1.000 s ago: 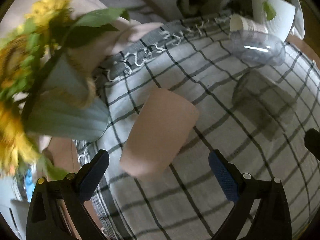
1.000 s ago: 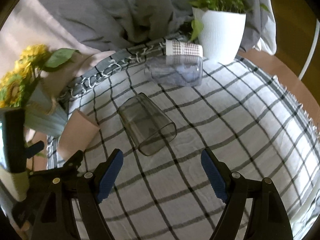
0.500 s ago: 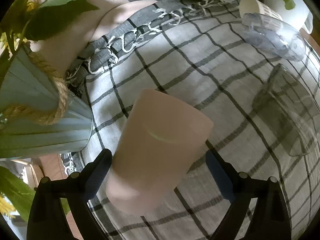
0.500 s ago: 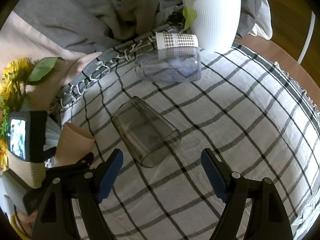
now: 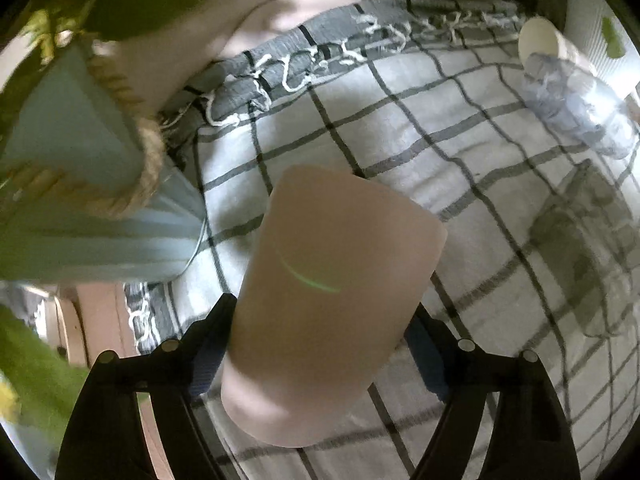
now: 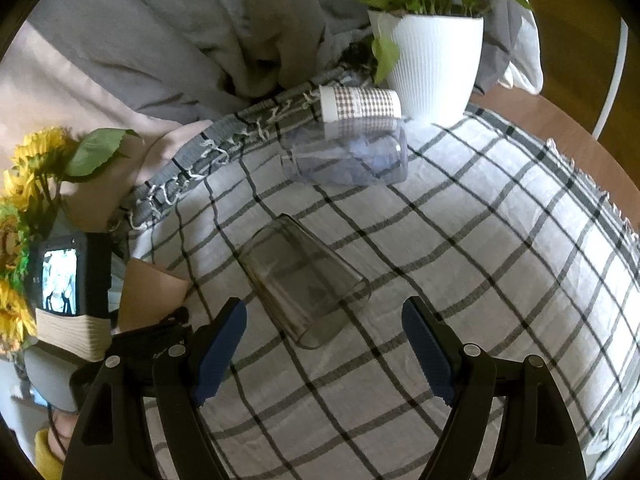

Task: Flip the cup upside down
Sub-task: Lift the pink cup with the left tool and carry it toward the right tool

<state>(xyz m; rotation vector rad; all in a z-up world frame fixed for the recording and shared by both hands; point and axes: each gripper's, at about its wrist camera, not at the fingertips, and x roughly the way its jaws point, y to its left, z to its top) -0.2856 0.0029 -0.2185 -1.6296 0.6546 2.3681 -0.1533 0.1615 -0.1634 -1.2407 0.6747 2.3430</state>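
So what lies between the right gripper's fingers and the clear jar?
The smoky glass cup, on its side on the checked cloth; the right wrist view shows it.

A checked tablecloth (image 6: 460, 240) covers a round wooden table (image 6: 560, 120) beside rumpled grey bedding (image 6: 200, 32).

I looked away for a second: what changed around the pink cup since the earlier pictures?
The left tongs moved forward around the pink cup, which now sits between the fingers; whether they press it yet is unclear. The cup lies on its side on the checked cloth as before. The right tongs stay open and empty, having drifted slightly forward. The smoky glass, clear jar and paper cup are unmoved.
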